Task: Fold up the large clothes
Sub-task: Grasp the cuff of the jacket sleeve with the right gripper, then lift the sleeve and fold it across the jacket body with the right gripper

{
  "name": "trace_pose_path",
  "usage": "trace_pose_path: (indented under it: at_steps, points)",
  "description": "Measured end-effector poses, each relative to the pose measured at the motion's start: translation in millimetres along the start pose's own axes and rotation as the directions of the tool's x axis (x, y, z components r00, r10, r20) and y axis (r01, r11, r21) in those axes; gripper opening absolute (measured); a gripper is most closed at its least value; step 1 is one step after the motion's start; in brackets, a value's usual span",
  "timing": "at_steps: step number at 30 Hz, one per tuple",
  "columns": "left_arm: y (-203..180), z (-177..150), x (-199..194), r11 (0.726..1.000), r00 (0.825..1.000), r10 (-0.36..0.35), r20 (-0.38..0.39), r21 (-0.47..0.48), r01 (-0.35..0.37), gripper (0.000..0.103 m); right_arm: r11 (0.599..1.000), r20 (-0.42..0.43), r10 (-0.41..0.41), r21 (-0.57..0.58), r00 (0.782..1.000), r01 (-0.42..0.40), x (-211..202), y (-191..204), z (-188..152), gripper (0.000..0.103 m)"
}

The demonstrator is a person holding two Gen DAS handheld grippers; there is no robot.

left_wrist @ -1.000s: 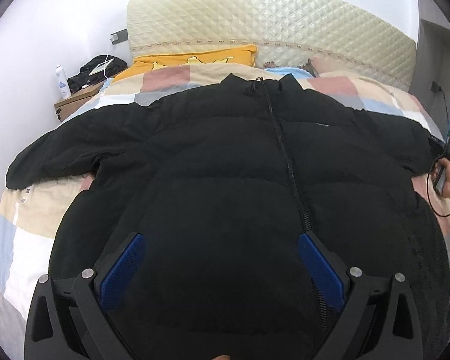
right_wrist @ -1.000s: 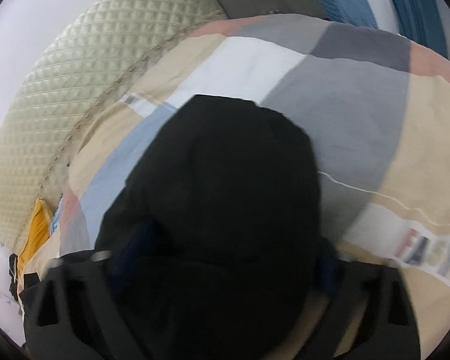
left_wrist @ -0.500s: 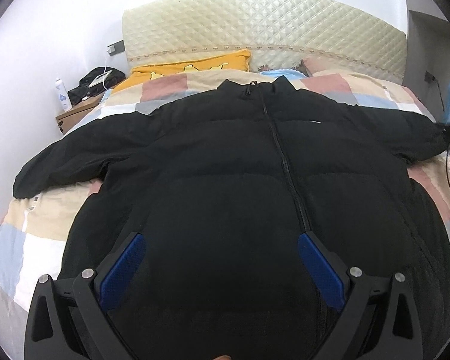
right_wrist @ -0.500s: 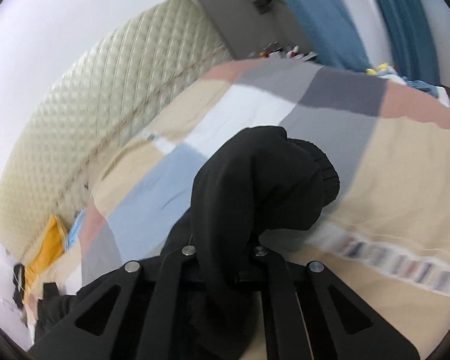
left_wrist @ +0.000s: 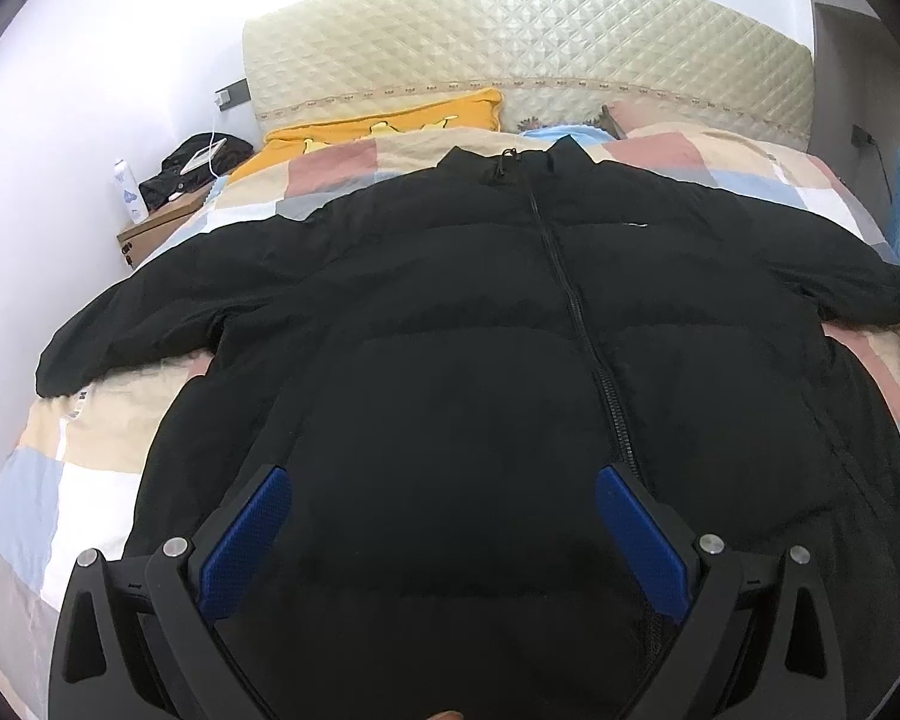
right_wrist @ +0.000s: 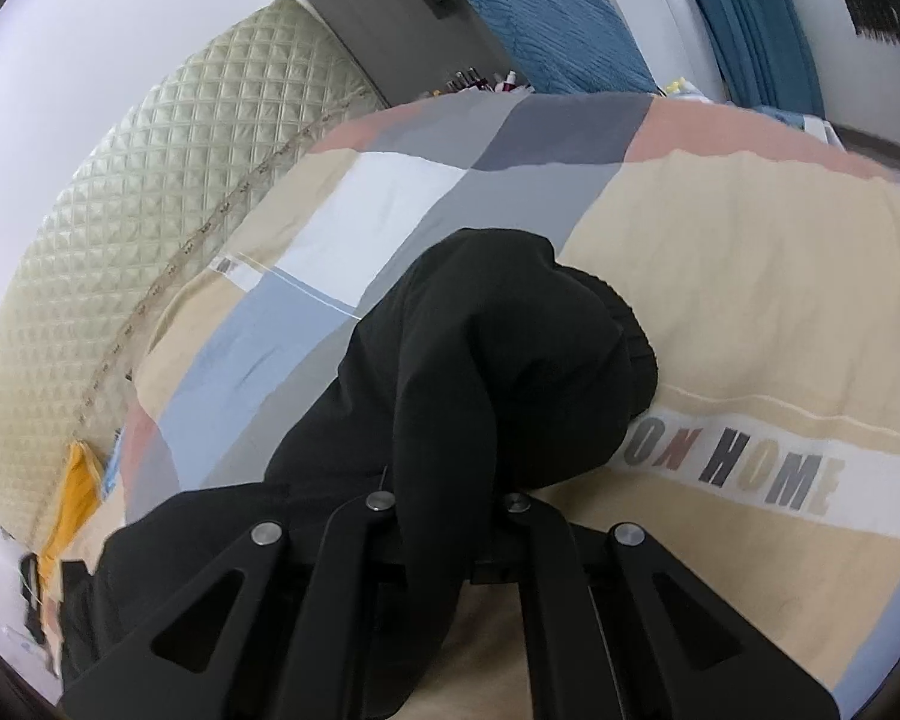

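Bedspread [right_wrist: 750, 300] beneath; right gripper [right_wrist: 450, 498] fingers pinch jacket sleeve [right_wrist: 510, 348].

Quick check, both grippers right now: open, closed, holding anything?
Left gripper: open, over the black jacket, holding nothing.
Right gripper: closed on the jacket sleeve.

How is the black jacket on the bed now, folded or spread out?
Spread out. The black jacket lies flat, front up, zipper closed, both sleeves stretched sideways; the right gripper is shut on one sleeve cuff.

Black jacket [left_wrist: 510, 360] spread on patchwork bed [left_wrist: 90, 432], left claw [left_wrist: 444, 516] open above
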State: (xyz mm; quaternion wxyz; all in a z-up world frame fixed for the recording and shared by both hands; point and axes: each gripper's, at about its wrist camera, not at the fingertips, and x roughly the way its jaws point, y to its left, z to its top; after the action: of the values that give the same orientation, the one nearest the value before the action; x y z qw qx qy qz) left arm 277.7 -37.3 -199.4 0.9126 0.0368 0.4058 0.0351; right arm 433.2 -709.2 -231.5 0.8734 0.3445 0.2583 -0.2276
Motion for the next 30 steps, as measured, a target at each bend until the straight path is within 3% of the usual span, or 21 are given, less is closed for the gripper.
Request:
trace_pose_path:
  at_steps: [4,6,11,15,21,30]
  points:
    - [4.9,2.5,-3.9,1.000,1.000,-0.014,0.008,-0.013,0.014,0.103,0.997,0.022,-0.016,-0.069,1.000,0.018,-17.2,21.8,10.4,0.005]
    - [11.4,2.7,-7.3,0.997,0.998,-0.060,0.008,-0.040,0.061,0.103,0.991,0.048,-0.019,-0.128,0.999,0.025,-32.3,40.2,17.9,0.005]
    - [20.4,-4.4,-13.0,0.998,0.999,-0.048,0.017,-0.031,0.049,0.103,0.962,0.132,0.021,-0.274,0.991,0.016,-84.6,101.5,33.1,0.005]
    - [23.1,-3.3,-24.2,0.996,0.996,-0.083,0.015,-0.013,0.083,0.103,0.925,0.201,0.056,-0.380,0.978,0.025,-131.1,157.0,31.6,0.005]
    - [32.9,-1.2,-51.4,0.995,0.991,-0.102,0.088,-0.012,0.104,0.103,0.812,0.242,0.158,-0.583,0.957,0.014,-199.2,258.1,15.9,0.005]
    - [61.7,-2.4,-50.3,0.993,0.990,-0.091,0.107,-0.061,0.098,0.103,0.670,0.137,0.395,-0.720,0.909,-0.182,-270.9,385.7,-59.5,0.005]
